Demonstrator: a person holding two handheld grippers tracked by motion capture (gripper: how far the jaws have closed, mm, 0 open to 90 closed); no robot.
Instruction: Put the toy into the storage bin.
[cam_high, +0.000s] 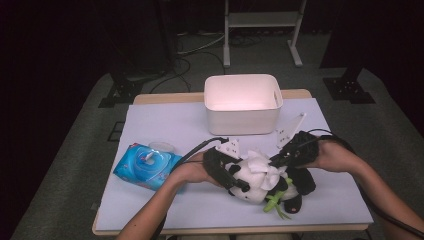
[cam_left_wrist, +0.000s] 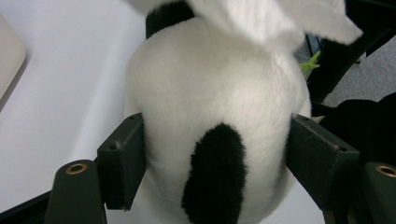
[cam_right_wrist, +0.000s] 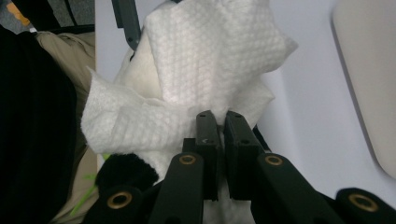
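Clamped around a plush black-and-white panda toy (cam_left_wrist: 215, 130), the left gripper (cam_high: 226, 170) has its jaws pressing the soft head from both sides, apparently steadying it on the white-covered desk (cam_high: 165, 125). Narrow jaws of the right gripper (cam_right_wrist: 218, 126) pinch a white embossed paper wipe (cam_right_wrist: 187, 79) lying on the panda, likely for wiping it. Behind stands a white rectangular plastic bin (cam_high: 242, 117), seemingly empty.

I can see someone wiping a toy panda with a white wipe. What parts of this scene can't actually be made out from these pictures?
- Panda face: high view, covered by the wipe and left gripper.
- Wipe's pinched part: right gripper view, hidden between the right gripper jaws.
- Print on the blue pack: high view, too small.
- Bin floor: high view, washed out by glare.
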